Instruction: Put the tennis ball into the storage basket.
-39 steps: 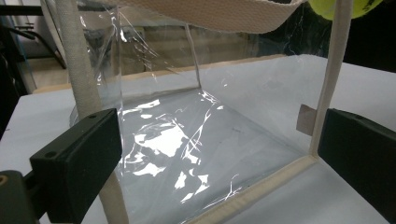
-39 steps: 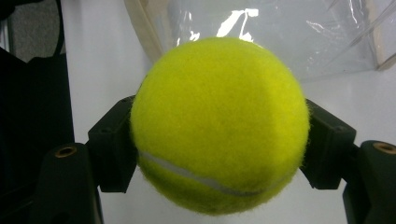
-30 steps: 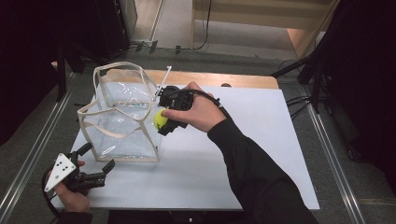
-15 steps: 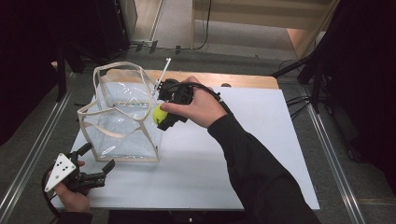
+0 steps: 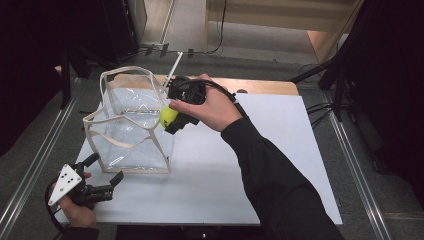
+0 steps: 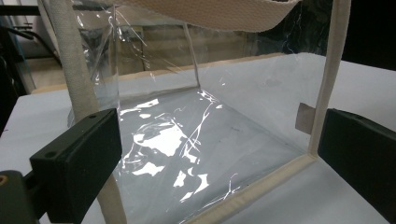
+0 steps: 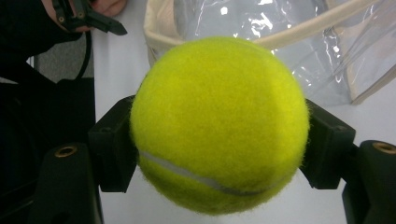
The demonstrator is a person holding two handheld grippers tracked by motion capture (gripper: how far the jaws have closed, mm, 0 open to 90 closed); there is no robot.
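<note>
A fuzzy yellow-green tennis ball (image 7: 219, 126) with a pale grey seam is clamped between the black fingers of the right gripper (image 5: 172, 119); in the right gripper view both pads are seen pressed on the ball's sides. No brand print or lettering can be read on the ball's visible face. In the high view the ball (image 5: 168, 116) is held in the air just beside the upper right rim of a clear plastic tote bag with cream webbing trim and handles (image 5: 131, 125), above the white worktop (image 5: 260, 165). The bag is stood upright and open-topped on the left part of the worktop; its floor is seen through the film in the left gripper view, crinkled and shiny with glare (image 6: 177, 140). A small pale blank tab (image 6: 303, 117) is noted by the bag's corner trim, with no writing legible on it. The left gripper (image 5: 102, 180) is held low at the near left corner of the worktop, its fingers spread apart with nothing between them, aimed at the bag's near side and not touching it. A grey three-cornered plate with dark dots is carried on top of that gripper. A thin white stick (image 5: 172, 70) is seen standing up behind the bag.
</note>
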